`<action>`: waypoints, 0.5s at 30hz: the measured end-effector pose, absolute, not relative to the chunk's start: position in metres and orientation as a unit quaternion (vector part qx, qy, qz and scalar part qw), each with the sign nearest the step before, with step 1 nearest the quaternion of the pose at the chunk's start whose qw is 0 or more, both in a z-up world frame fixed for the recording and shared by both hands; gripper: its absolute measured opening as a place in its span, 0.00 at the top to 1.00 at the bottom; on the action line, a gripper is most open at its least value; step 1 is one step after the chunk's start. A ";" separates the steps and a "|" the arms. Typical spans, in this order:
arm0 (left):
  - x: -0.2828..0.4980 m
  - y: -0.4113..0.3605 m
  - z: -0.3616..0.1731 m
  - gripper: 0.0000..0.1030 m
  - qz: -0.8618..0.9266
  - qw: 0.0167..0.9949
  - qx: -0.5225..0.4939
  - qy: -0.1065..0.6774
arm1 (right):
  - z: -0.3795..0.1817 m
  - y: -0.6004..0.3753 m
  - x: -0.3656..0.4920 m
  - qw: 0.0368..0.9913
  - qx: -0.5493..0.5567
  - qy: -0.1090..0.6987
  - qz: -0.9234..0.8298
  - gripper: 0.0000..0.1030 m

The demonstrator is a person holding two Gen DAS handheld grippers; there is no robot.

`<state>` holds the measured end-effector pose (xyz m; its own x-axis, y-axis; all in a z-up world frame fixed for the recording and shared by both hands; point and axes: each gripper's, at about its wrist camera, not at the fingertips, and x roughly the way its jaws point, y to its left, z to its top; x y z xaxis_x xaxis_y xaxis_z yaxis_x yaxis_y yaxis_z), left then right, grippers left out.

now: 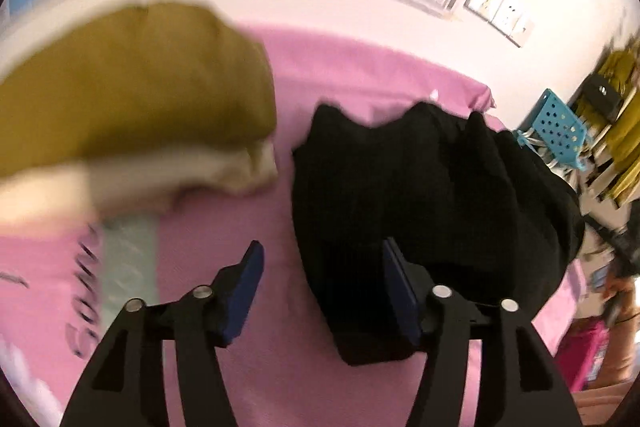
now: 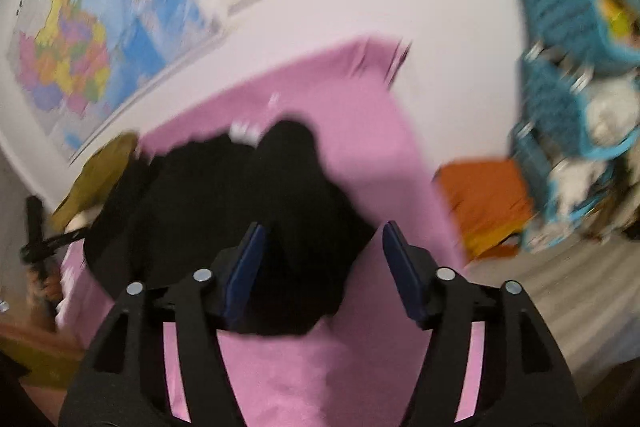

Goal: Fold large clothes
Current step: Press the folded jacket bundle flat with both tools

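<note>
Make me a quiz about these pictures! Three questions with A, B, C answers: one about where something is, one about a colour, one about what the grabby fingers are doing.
1. Where does the black garment lie?
A. on the pink sheet
B. inside the blue basket
C. hanging on the wall

2. What colour is the folded piece on top of the pile beside the black garment?
A. red
B. mustard yellow
C. white

3. What are the fingers of the left gripper and right gripper doing?
A. both pinching black cloth
B. one pinching, one apart
C. both apart, pinching nothing

Answers:
1 A: pink sheet shows all round the garment.
2 B: the top piece is mustard, with a cream layer under it.
3 C: a clear gap shows between each pair of blue pads, and no cloth is pinched.
</note>
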<state>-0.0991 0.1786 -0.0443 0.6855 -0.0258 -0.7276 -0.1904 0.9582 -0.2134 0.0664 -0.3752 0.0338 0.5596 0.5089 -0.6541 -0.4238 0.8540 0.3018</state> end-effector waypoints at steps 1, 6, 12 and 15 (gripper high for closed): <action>-0.098 0.174 -0.036 0.32 0.047 0.914 -0.121 0.384 | 0.043 -0.372 0.065 0.887 0.054 0.371 0.268 0.40; -0.079 0.144 -0.024 0.27 0.010 0.921 -0.052 0.386 | 0.052 -0.296 0.064 0.859 -0.009 0.361 0.363 0.34; -0.023 0.112 -0.056 0.27 0.003 0.894 0.000 0.448 | 0.001 -0.198 0.093 0.816 -0.107 0.424 0.378 0.29; -0.010 0.102 -0.067 0.28 -0.002 0.888 0.021 0.460 | -0.020 -0.187 0.097 0.804 -0.124 0.443 0.376 0.55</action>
